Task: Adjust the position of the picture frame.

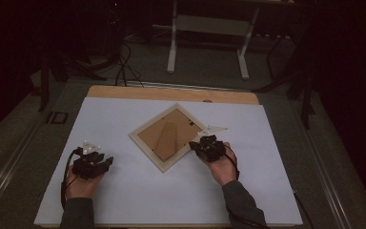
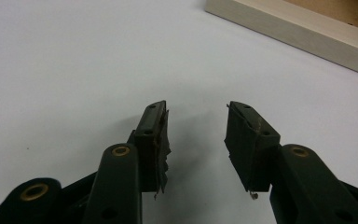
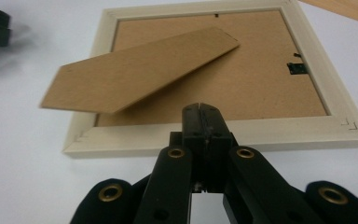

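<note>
- A pale wooden picture frame [image 1: 167, 137] lies face down near the middle of the white worktop [image 1: 124, 200], turned cornerwise like a diamond, so its brown backing board [image 3: 242, 84] faces up and is open to work on.
- The cardboard stand [image 3: 135, 70] hinged to that backing lifts at a shallow slant, its free end jutting past the frame's left rail in the right gripper view; it seems the part to be handled.
- The right gripper [image 1: 208, 145] sits at the frame's near right edge. Its fingers are pressed together with nothing between them, tips just at the pale rail, probably poised to push or pry rather than pinch.
- The left gripper [image 1: 91, 164] rests well to the left of the frame, fingers [image 2: 156, 140] held about half apart and empty, over bare worktop; it looks parked, ready to steady the frame.
- A small dark hanging clip [image 3: 298, 67] sits on the backing near the right rail.
- Beyond the far edge stand the legs of a white stand [image 1: 208, 43] on the floor, well clear; nothing lies between either gripper and the frame.
</note>
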`<action>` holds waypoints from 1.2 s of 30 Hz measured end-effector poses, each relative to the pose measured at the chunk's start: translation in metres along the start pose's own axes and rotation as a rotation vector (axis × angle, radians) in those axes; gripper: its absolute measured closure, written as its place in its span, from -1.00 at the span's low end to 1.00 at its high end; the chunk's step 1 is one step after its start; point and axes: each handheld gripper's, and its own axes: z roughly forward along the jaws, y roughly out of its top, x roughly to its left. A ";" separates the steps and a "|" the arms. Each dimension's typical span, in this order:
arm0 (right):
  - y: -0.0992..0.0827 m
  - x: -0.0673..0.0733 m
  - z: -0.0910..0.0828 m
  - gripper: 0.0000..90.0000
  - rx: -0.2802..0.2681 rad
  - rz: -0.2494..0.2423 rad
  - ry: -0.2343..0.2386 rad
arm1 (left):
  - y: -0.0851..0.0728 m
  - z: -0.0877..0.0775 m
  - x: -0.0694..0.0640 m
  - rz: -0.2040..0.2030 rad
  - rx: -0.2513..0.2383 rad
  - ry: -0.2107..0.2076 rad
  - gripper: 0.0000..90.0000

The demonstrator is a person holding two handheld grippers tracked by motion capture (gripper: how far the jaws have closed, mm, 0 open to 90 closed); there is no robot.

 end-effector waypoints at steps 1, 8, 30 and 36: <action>0.000 -0.001 0.002 1.00 0.002 0.001 0.000 | 0.000 0.000 0.000 -0.005 -0.006 -0.002 0.31; -0.001 -0.009 0.014 1.00 0.001 0.002 -0.020 | 0.000 0.000 0.001 -0.012 -0.001 -0.004 0.31; -0.008 -0.030 0.038 1.00 0.001 -0.007 -0.088 | -0.001 0.001 0.002 -0.016 -0.001 -0.004 0.27; -0.008 -0.038 0.041 1.00 -0.001 0.001 -0.113 | 0.000 0.001 0.001 -0.011 0.001 -0.006 0.26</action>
